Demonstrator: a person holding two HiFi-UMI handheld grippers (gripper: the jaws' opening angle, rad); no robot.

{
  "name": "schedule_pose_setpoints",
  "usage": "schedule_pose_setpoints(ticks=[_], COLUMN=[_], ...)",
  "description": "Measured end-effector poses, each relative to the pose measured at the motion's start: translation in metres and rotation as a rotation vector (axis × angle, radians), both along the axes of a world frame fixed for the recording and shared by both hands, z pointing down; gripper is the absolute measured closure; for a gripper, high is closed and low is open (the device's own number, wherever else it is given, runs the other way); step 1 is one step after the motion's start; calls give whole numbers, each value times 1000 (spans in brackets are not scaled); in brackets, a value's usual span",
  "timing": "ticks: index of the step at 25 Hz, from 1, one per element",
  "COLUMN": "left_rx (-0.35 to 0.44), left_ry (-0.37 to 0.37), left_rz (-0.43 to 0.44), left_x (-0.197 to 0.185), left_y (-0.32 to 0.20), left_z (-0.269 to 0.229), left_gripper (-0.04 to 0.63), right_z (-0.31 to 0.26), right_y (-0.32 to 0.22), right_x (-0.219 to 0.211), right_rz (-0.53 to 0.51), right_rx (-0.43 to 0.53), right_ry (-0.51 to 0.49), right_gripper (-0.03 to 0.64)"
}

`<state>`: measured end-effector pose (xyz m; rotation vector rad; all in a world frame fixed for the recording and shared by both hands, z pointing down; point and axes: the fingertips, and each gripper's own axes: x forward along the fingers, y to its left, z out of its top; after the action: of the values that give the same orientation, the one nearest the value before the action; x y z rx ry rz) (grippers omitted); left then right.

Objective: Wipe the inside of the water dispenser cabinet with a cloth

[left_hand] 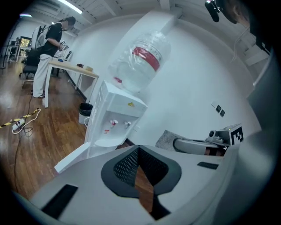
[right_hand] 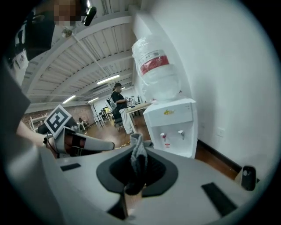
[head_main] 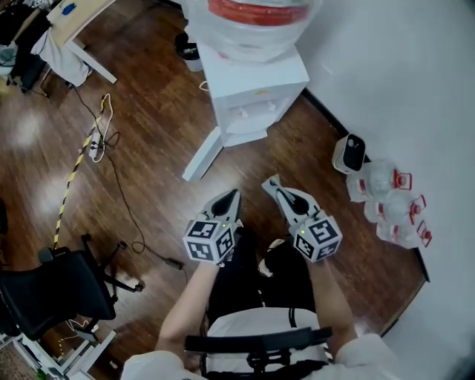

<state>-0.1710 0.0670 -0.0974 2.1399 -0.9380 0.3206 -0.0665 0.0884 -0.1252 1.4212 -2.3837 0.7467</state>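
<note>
Grey cloth pinched tight between jaws of right gripper, top end sticks up past tips. Cloth held in air over wood floor, in front of white water dispenser, not touching it. Big bottle sits on top of dispenser. Cabinet door at bottom swung open. Left gripper just beside right one, jaws pressed together, holding nothing. Spare bottles on floor by wall, at right.
</note>
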Motion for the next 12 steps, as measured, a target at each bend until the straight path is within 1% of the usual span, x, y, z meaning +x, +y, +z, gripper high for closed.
schedule_pose_setpoints(ticks=[4,6,8,12], left_rx=[-27,-23,1,41], left_ry=[16,20,10,-30], left_rz=[-4,-11,-31,-105], left_x=[15,26,35,45], left_y=[-14,-24,-39,-66], left_z=[44,70,98,170], left_gripper=[598,598,598,598], right_z=[35,62,92,155], right_y=[-20,-30,-42,-69], right_x=[1,7,13,21], right_rz=[-82,-115,-142,-212], right_rx=[14,35,60,120], right_ry=[85,110,97,49], right_gripper=[578,578,578,578])
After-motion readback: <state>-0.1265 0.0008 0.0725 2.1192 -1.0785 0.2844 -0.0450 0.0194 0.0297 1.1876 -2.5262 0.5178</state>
